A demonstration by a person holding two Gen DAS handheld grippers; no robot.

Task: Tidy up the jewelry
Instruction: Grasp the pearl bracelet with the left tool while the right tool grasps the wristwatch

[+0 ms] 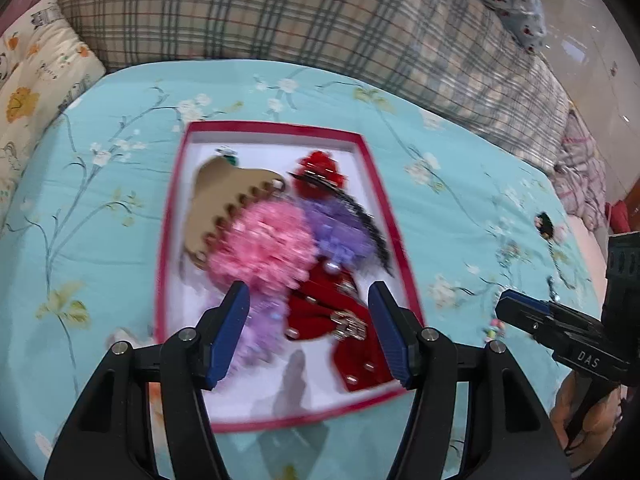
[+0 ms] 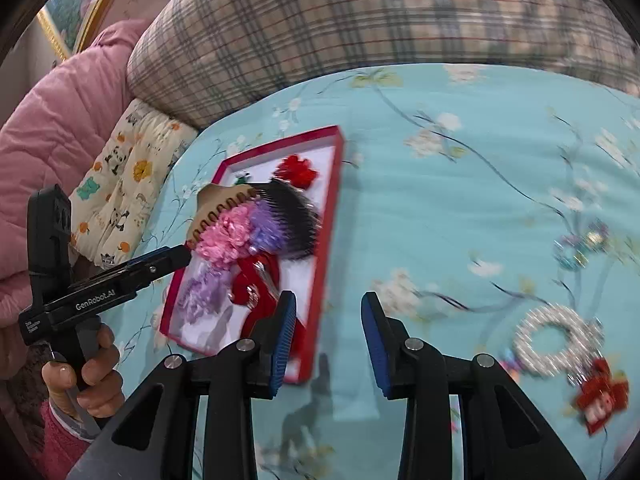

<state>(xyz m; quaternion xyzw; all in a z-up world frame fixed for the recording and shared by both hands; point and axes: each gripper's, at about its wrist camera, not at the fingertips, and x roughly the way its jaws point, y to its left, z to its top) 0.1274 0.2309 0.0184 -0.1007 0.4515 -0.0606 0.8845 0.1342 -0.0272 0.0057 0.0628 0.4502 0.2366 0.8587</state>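
Left gripper [image 1: 308, 320]: jaws apart, nothing between them, hovering over the near end of the box.
Right gripper [image 2: 328, 332]: jaws apart and empty, above the bed just right of the box.
Red-rimmed box [image 1: 372, 168]: lies on the blue floral bedspread [image 1: 100, 208]; holds a tan claw clip [image 1: 224, 200], pink pom-pom [image 1: 264, 248], purple ruffle [image 1: 340, 232], black comb [image 2: 292, 216], red flower [image 1: 320, 172], red bow [image 1: 340, 320].
Loose pieces: silver bead ring [image 2: 556, 340] and small red bow [image 2: 600, 396] lie near right of the box; a beaded bracelet [image 2: 580, 248] lies farther off.
Step, judged: fetch the next loose piece with the right gripper.
Advice: come down over one side of the ring, pinch the band itself, lift clear of the bedspread before crossing to the box; drop it into the bare near corner.
Hard to read: motion blur softens both views; the ring and small bow may be joined or just touching, cannot tell.
Cut off: lower box contents sit behind the left gripper's fingers [image 1: 236, 320].
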